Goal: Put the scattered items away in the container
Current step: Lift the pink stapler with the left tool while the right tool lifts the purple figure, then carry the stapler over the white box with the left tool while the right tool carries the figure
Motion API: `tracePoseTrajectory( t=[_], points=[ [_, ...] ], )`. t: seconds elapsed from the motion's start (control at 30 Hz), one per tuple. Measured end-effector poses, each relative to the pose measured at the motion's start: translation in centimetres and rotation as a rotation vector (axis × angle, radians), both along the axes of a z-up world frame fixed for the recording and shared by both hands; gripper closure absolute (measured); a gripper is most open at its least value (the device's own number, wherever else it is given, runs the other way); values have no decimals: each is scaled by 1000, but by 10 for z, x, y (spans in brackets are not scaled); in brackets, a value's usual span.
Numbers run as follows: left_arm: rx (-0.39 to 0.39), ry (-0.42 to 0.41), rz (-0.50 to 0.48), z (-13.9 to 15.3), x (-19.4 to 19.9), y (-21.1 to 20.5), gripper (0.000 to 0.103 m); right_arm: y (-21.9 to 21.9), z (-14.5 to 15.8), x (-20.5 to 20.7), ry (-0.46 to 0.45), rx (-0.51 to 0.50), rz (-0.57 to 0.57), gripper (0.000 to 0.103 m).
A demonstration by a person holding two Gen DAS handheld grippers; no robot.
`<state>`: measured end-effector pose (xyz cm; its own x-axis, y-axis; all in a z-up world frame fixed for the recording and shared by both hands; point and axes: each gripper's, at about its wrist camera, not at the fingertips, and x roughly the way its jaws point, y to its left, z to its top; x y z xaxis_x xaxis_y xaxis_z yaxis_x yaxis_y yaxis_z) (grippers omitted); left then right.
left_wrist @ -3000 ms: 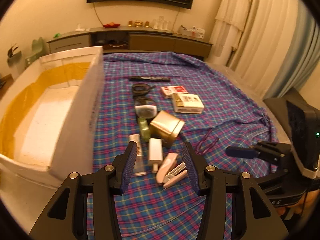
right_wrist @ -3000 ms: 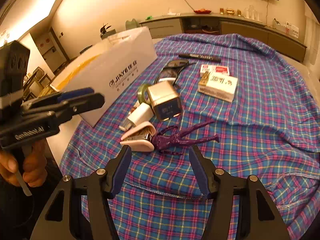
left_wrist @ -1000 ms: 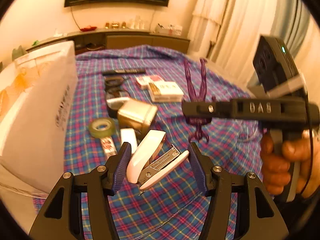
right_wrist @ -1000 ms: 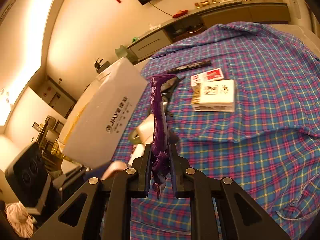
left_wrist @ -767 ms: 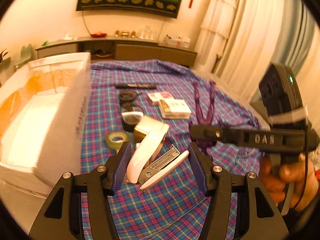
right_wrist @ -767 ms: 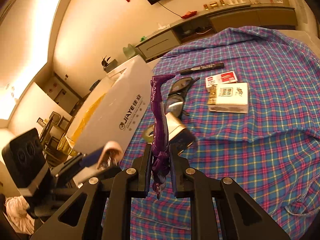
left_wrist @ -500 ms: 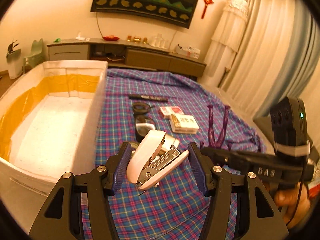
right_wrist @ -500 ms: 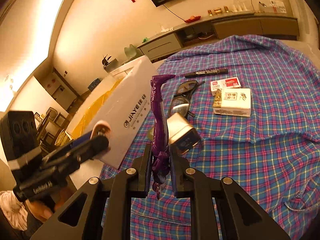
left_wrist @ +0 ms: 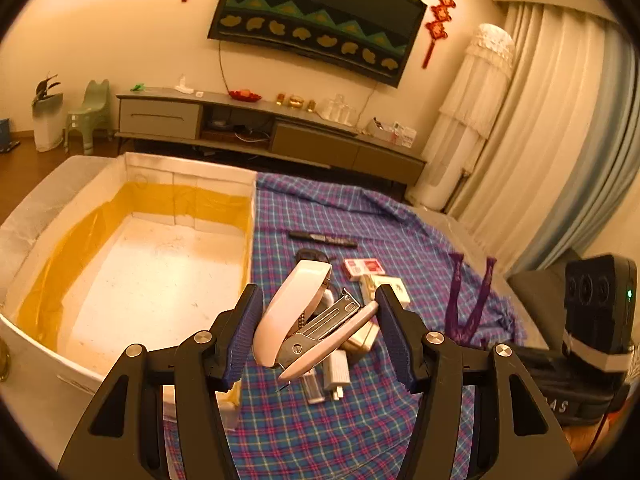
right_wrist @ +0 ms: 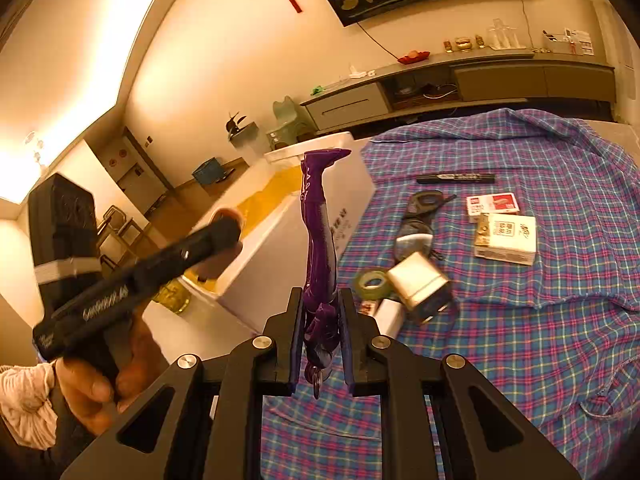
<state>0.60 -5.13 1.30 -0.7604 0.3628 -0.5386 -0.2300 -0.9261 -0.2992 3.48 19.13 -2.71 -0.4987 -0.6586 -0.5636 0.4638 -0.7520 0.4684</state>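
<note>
My left gripper (left_wrist: 318, 322) is shut on a pink-and-metal stapler (left_wrist: 298, 314), held in the air beside the right wall of the white foam box (left_wrist: 250, 216), whose inside is lined with yellow tape. My right gripper (right_wrist: 320, 316) is shut on a purple figurine (right_wrist: 318, 240) that sticks up, legs away from me; the same figurine (left_wrist: 470, 296) shows at the right of the left wrist view. In the right wrist view the white foam box (right_wrist: 352, 184) lies behind the figurine, and the left gripper (right_wrist: 224, 228) hangs over its near corner.
On the plaid cloth (right_wrist: 540, 320) lie a black marker (right_wrist: 456, 178), glasses (right_wrist: 424, 204), a red card pack (right_wrist: 494, 202), a white carton (right_wrist: 506, 236), a gold tin (right_wrist: 420, 280), a tape roll (right_wrist: 370, 280) and a white charger (left_wrist: 336, 372). A hand (right_wrist: 100, 380) holds the left gripper.
Both grippers have risen with their loads. The left one has swung toward the foam box, whose inside now shows; the right one has drifted toward the box too.
</note>
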Motion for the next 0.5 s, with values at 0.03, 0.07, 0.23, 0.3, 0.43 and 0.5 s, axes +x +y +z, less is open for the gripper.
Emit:
tracePoseTrajectory(
  t=[0.03, 0.07, 0.23, 0.3, 0.43, 0.5],
  points=[
    [7, 8, 4, 5, 0, -3, 43, -1, 2, 1, 2, 3, 0, 86],
    [12, 13, 6, 8, 0, -4, 43, -3, 5, 3, 5, 8, -1, 86],
    [36, 10, 26, 22, 10, -2, 43, -5, 18, 17, -4, 7, -7, 86],
    [39, 12, 45, 29, 15, -2, 43, -7, 23, 20, -12, 2, 0, 86],
    [57, -3, 80, 39, 14, -7, 43, -11, 31, 22, -26, -12, 19, 86],
    [53, -10, 91, 44, 8, -8, 43, -11, 35, 21, -21, -20, 28, 86]
  ],
)
